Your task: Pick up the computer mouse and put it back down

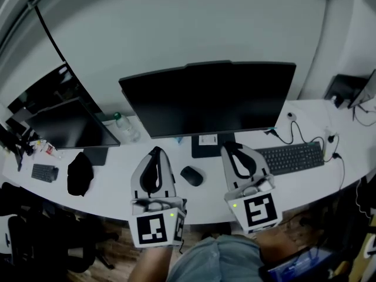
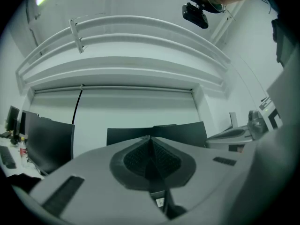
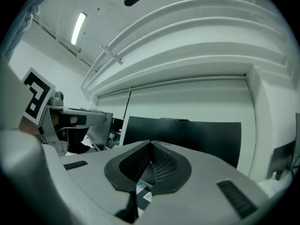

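A black computer mouse (image 1: 192,175) lies on the white desk (image 1: 115,191), in front of the big monitor (image 1: 211,98). It sits between my two grippers, touched by neither. My left gripper (image 1: 155,152) is held above the desk to the mouse's left, jaws closed together with nothing in them. My right gripper (image 1: 228,147) hovers to the mouse's right, also shut and empty. In the left gripper view the left gripper (image 2: 150,138) points level at the monitor (image 2: 180,131). In the right gripper view the right gripper (image 3: 150,143) does the same, and the mouse is hidden in both.
A black keyboard (image 1: 291,157) lies right of the right gripper, with cables (image 1: 305,137) behind it. At the left stand a second monitor (image 1: 67,125), a clear bottle (image 1: 126,126), a black bundle (image 1: 79,174) and a small keypad (image 1: 44,172). The desk's front edge runs just under both grippers.
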`<state>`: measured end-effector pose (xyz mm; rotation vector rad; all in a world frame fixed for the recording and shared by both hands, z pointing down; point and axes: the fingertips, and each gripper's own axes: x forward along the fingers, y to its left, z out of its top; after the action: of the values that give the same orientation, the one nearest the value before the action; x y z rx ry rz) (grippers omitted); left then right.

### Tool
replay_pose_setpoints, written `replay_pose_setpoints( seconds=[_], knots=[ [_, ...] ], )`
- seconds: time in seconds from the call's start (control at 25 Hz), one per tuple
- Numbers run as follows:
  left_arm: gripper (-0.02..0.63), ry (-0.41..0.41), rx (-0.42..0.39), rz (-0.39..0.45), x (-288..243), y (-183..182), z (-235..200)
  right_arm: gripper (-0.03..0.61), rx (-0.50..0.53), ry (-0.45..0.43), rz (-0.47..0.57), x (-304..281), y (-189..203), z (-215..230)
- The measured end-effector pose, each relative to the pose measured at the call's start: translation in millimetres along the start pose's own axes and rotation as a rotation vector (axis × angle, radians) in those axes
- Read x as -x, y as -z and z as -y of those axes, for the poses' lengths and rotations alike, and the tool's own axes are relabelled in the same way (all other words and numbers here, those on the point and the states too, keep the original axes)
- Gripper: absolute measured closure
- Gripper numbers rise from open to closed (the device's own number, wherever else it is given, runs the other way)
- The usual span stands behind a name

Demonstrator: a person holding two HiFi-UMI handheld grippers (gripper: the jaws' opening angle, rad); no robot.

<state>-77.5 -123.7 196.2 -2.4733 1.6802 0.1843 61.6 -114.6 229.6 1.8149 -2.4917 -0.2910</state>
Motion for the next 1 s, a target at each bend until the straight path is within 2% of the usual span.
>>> replay_pose_setpoints(
  seconds=[1.0],
  knots=[
    [0.606,0.014,-0.004,-0.039,4.8,9.2,26.2,0.565,-0.036,0.019,0.001,16.5,5.5,18.8]
  ],
)
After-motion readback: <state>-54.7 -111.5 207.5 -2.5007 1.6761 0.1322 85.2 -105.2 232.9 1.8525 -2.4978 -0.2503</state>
